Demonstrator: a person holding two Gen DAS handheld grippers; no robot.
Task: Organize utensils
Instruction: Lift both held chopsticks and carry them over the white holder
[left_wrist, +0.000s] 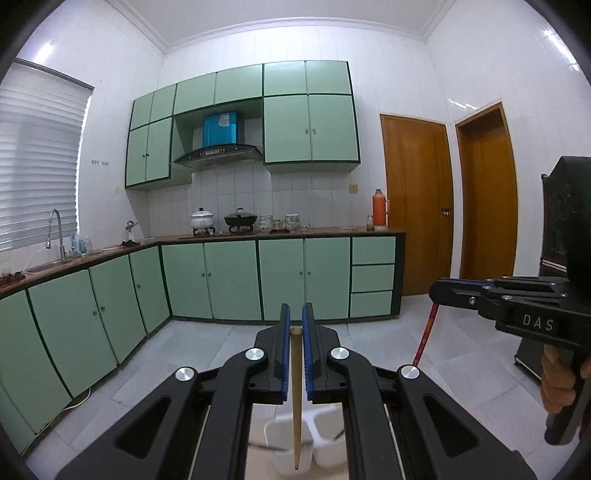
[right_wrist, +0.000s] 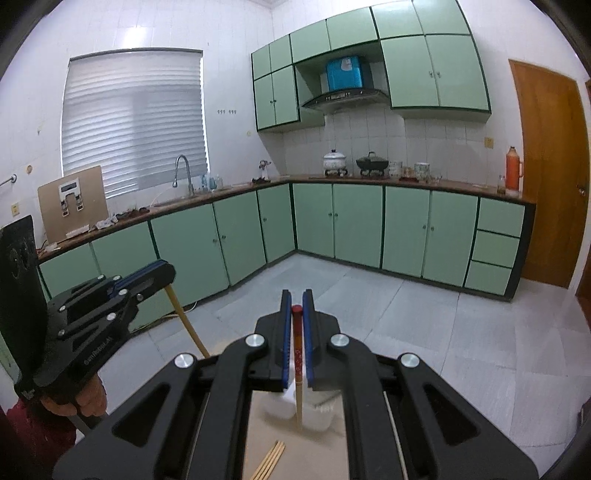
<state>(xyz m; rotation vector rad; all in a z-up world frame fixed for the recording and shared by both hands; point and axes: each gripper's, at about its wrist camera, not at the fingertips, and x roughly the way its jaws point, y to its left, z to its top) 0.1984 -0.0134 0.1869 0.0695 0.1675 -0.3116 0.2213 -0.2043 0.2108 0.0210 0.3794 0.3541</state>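
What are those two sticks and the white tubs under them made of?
Left chopstick: looks like bare wood or bamboo, pale tan and matte. Right chopstick: probably lacquered, glossy red top over a pale lower part. Tubs: likely plastic, white and slightly see-through.

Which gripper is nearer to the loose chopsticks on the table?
Right, probably. The loose chopsticks lie just below and left of the right gripper. The left gripper holds its own chopstick; its view doesn't show them.

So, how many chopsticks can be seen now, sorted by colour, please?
Plain wooden chopstick held in the left gripper: 1
Red-topped chopstick held in the right gripper: 1
Loose wooden chopsticks on the board, blurred: about 4
Total: about 6
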